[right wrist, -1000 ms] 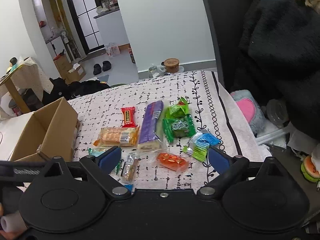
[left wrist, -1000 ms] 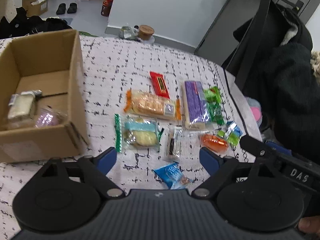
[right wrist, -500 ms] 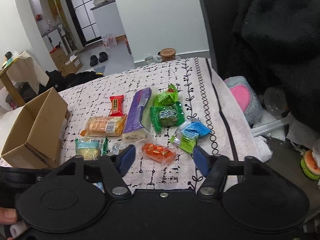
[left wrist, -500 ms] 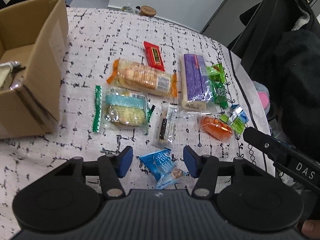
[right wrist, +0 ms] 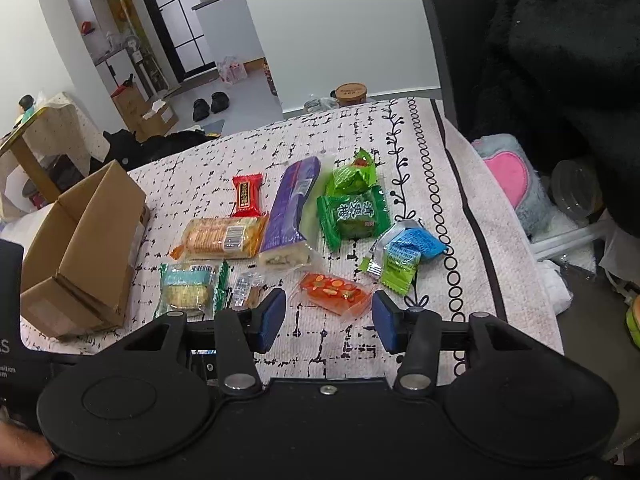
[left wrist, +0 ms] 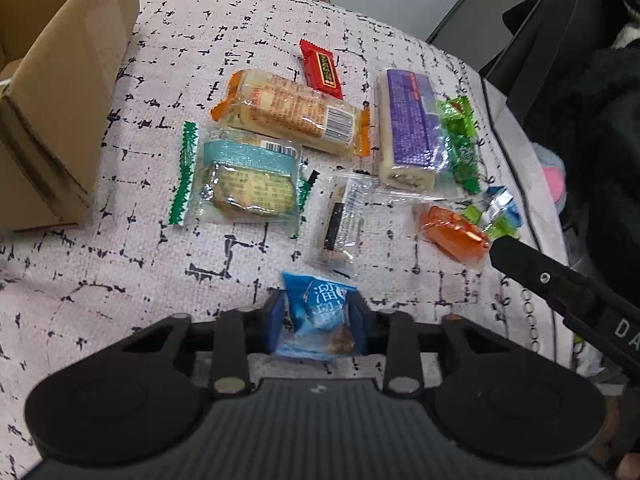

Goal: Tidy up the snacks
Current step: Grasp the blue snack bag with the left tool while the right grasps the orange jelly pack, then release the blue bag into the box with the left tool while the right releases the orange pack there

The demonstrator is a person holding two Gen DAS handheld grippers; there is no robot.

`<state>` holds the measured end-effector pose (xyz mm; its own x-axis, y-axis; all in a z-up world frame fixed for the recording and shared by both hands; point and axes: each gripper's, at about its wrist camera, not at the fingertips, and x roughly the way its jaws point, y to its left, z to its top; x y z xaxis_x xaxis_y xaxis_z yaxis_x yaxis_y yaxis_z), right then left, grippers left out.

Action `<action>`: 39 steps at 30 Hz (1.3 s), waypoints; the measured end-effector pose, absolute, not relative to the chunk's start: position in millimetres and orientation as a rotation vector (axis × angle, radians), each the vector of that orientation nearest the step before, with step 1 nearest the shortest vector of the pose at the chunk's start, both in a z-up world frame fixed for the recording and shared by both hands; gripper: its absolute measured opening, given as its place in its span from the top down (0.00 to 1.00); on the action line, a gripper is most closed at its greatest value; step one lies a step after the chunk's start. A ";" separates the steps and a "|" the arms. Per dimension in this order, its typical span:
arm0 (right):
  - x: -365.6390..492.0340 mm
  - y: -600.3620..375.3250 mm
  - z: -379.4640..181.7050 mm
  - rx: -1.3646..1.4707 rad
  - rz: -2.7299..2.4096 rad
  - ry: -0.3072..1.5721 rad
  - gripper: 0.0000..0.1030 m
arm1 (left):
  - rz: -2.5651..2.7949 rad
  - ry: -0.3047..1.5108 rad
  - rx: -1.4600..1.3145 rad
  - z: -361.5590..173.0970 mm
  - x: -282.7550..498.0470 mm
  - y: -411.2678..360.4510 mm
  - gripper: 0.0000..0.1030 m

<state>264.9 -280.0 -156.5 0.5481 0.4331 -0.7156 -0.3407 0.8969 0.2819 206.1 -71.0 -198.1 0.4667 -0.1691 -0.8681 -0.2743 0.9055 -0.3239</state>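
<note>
Snacks in crinkly wrappers lie scattered over the white, black-patterned cloth (left wrist: 120,288) covering the desk. Nearest of them, a small blue plastic packet with white characters (left wrist: 320,316) sits pinched between the blue pads of the left gripper (left wrist: 318,326), low against the cloth. Just beyond the blue packet lies a clear-wrapped stick snack (left wrist: 340,224); beyond and left of the packet, a green-edged transparent pack of round biscuits (left wrist: 244,184); farther still, an orange-ended pack of crackers (left wrist: 292,114), a red bar (left wrist: 322,66) and a long purple-wrapped roll (left wrist: 408,124). An orange jelly packet (right wrist: 334,290) lies right of the blue packet, just ahead of the right gripper (right wrist: 328,318), whose fingers are spread with nothing between them. Far left of the packet stands an open brown cardboard box (left wrist: 52,92).
</note>
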 end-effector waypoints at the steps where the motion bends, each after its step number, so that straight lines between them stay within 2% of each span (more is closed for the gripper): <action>1: 265.3 -278.0 -157.5 0.106 0.462 0.878 0.54 | 0.067 1.097 -0.461 -197.9 206.7 -70.2 0.72; 17: 288.0 -261.8 -162.0 0.072 0.494 0.821 0.55 | 0.084 1.026 -0.474 -175.9 200.7 -46.5 0.75; 23: 291.5 -249.8 -180.0 0.025 0.476 0.866 0.56 | 0.100 1.013 -0.472 -172.1 197.8 -39.7 0.75; 26: 286.6 -246.8 -188.3 0.028 0.477 0.925 0.75 | 0.112 1.009 -0.475 -171.1 196.3 -35.6 0.75; 28: 281.7 -243.9 -187.9 0.020 0.477 0.929 0.80 | 0.117 1.005 -0.478 -170.1 194.9 -33.1 0.75; 39: 264.7 -237.3 -166.6 0.073 0.509 0.912 0.82 | 0.119 0.961 -0.483 -151.7 185.5 -24.6 0.75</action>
<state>264.7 -237.3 -166.6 0.5030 0.4515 -0.7370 -0.3905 0.8794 0.2722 185.5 -24.6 -151.7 0.5748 -0.1134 -0.8104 -0.3070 0.8881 -0.3420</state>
